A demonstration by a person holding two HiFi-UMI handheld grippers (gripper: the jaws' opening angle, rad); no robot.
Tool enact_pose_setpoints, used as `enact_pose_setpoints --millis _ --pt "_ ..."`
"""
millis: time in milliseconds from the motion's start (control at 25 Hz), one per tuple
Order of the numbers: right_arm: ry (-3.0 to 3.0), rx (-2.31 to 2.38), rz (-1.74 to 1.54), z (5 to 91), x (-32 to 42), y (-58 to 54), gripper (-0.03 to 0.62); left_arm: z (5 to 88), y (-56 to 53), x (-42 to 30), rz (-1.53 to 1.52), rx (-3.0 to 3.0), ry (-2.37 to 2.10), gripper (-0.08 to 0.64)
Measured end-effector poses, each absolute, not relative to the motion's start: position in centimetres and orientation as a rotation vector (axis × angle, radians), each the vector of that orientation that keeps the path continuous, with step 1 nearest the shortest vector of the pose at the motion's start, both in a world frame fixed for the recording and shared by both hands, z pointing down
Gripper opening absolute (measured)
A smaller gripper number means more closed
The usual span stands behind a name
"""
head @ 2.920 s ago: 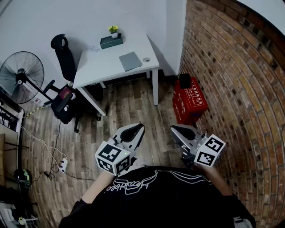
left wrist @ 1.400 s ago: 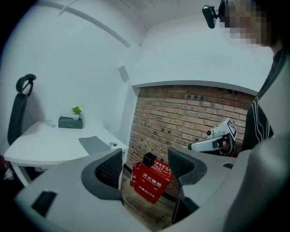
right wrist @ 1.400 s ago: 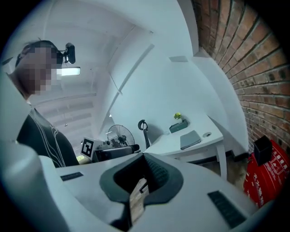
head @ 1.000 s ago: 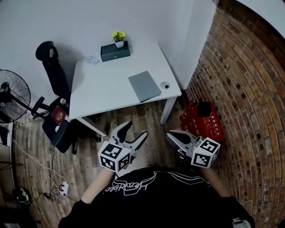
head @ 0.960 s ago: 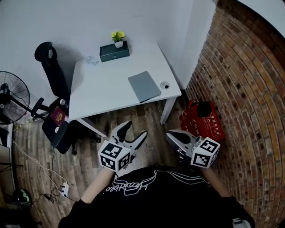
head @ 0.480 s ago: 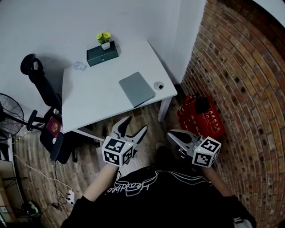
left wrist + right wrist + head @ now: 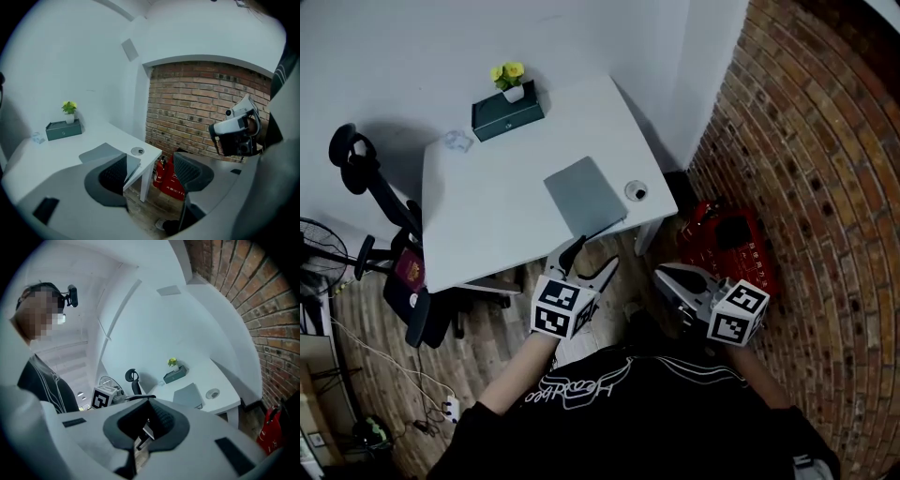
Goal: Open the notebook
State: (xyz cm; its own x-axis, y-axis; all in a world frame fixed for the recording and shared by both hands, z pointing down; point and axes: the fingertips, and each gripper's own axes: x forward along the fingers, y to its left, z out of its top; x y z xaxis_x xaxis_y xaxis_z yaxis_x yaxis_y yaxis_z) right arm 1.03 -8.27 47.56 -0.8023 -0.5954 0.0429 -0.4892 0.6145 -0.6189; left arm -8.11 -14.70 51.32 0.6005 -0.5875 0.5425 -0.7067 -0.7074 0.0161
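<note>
The notebook (image 7: 586, 195) lies closed and flat on the white table (image 7: 478, 216), near its front edge, untouched. Just short of the notebook, the left gripper (image 7: 594, 254) hangs with jaws spread and nothing between them, likely readied to catch the cover. The right gripper (image 7: 667, 275), farther from the notebook, has its jaws pressed together, empty. Beyond the notebook stands a green box (image 7: 506, 110); a cable hole (image 7: 636, 191) sits just beside it. Nothing blocks the reach.

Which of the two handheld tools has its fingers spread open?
The left gripper: its fingers stand wide apart and empty, while the right gripper has them pressed together.
</note>
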Motion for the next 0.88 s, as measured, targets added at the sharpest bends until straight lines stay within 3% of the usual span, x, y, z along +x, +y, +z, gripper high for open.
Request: enact_pose_setpoints --millis 880 --pt "2.719 -0.781 -1.008 49.4 5.5 -20.2 0.002 61.5 -24.9 -4.7 1.195 2.488 -1.053 0.314"
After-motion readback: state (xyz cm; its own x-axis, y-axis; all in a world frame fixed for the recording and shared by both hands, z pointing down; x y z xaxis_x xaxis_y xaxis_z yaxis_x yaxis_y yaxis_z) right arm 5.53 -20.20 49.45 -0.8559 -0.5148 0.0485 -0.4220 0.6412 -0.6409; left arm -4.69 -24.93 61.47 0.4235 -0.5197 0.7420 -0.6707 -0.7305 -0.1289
